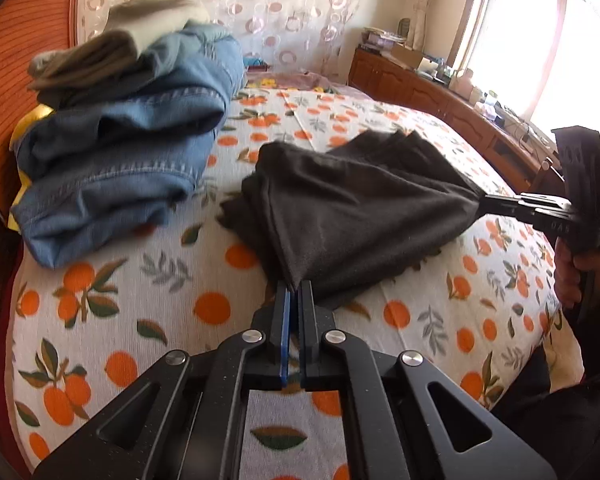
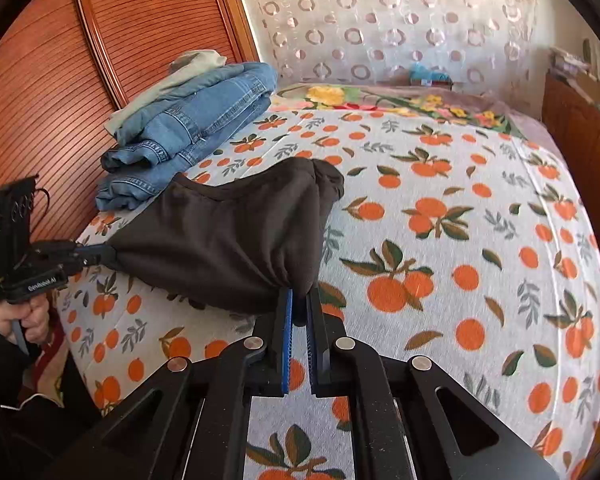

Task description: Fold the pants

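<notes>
Denim on the far left: a stack of folded blue jeans (image 1: 120,148) sits at the bed's edge against the ribbed wooden headboard (image 1: 4,80), with pale grey-green garments (image 1: 112,40) piled on top and a flash of yellow fabric (image 1: 40,114) poking out beneath. Moving right, just beside that stack, we've got the dark brown pants (image 1: 340,208), bunched and partly folded on the orange-print bedsheet (image 1: 140,320), their far end resting on the sheet while the near edge is pulled up into two peaks.

Down at the near corner, the left gripper (image 1: 294,292) has its jaws nearly together, a pinch of the pants' edge clamped between the blue-lined pads. Over on the right, the right gripper (image 1: 482,202) grips the other corner, jaws closed on the fabric, cloth stretched taut between the two tools. The person's hand (image 1: 568,276) squeezes its handle.

From the right wrist view, same story: the right gripper (image 2: 298,300) has a fold of the pants (image 2: 228,232) tucked between narrow jaws, and the left gripper (image 2: 100,254) at far left bites the opposite corner, a hand (image 2: 24,320) below on the trigger. Further right, open bedsheet (image 2: 460,220), then a floral blanket (image 2: 380,100) at the far end and a wooden cabinet (image 2: 580,140) along the wall.
</notes>
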The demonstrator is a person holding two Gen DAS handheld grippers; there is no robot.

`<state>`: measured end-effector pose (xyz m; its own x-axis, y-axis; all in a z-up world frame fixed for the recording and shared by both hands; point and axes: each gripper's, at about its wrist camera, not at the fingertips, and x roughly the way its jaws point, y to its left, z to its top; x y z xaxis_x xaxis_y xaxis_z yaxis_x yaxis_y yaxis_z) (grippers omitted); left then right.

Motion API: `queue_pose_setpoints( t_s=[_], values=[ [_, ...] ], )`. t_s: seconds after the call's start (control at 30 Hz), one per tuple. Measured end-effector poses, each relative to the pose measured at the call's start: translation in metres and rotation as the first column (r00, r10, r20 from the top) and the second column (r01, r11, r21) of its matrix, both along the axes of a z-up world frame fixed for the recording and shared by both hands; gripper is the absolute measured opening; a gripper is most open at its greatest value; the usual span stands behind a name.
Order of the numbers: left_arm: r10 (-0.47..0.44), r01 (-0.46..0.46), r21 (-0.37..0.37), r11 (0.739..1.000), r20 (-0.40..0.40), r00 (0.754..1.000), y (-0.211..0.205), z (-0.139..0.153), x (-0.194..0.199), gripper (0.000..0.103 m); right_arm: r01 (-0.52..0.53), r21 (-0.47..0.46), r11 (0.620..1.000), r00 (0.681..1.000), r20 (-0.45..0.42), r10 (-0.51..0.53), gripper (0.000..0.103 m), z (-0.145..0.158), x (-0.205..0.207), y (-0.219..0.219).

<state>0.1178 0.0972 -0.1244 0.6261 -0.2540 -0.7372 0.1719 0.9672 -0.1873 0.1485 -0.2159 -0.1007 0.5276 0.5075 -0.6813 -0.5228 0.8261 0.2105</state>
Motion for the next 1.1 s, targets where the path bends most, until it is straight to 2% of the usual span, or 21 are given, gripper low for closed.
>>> queue_pose_setpoints(
  t_s=[0.3,0.4,0.47,0.53,0.6,0.67,0.77,1.1],
  values=[
    [-0.004,0.004,0.006,1.0,-0.005,1.0,-0.006,0.004,-0.003,0.006,0.035,0.005,0.999,0.999,0.013,-0.035,0.007,0.009,0.002,-0.011],
    [0.011,-0.011,0.012,1.0,0.0,1.0,-0.004,0.008,0.001,0.015,0.054,-0.005,0.999,0.998,0.033,-0.054,0.011,0.016,0.006,-0.017],
    [0.023,-0.023,0.019,1.0,0.003,1.0,-0.003,0.011,0.006,0.024,0.057,-0.013,0.998,0.997,0.044,-0.056,0.014,0.02,0.009,-0.017],
    [0.034,-0.034,0.02,0.999,0.011,0.999,-0.002,0.014,0.013,0.038,0.055,-0.021,0.998,0.997,0.058,-0.054,0.017,0.024,0.015,-0.012],
    [0.037,-0.038,0.013,0.999,0.026,0.999,-0.003,0.018,0.019,0.044,0.047,-0.025,0.999,0.997,0.068,-0.045,0.024,0.025,0.021,-0.004],
    [0.04,-0.04,0.008,0.999,0.038,0.998,-0.004,0.022,0.026,0.044,0.028,-0.027,0.999,0.997,0.073,-0.026,0.03,0.027,0.028,0.006],
    [0.037,-0.037,0.006,0.999,0.048,0.998,-0.007,0.026,0.038,0.044,0.001,-0.033,0.999,0.997,0.076,0.001,0.033,0.025,0.039,0.021],
    [0.034,-0.034,0.015,0.999,0.017,0.999,-0.013,0.017,0.083,0.044,-0.055,-0.046,0.997,0.998,0.032,0.056,0.035,0.009,0.084,0.049]
  ],
)
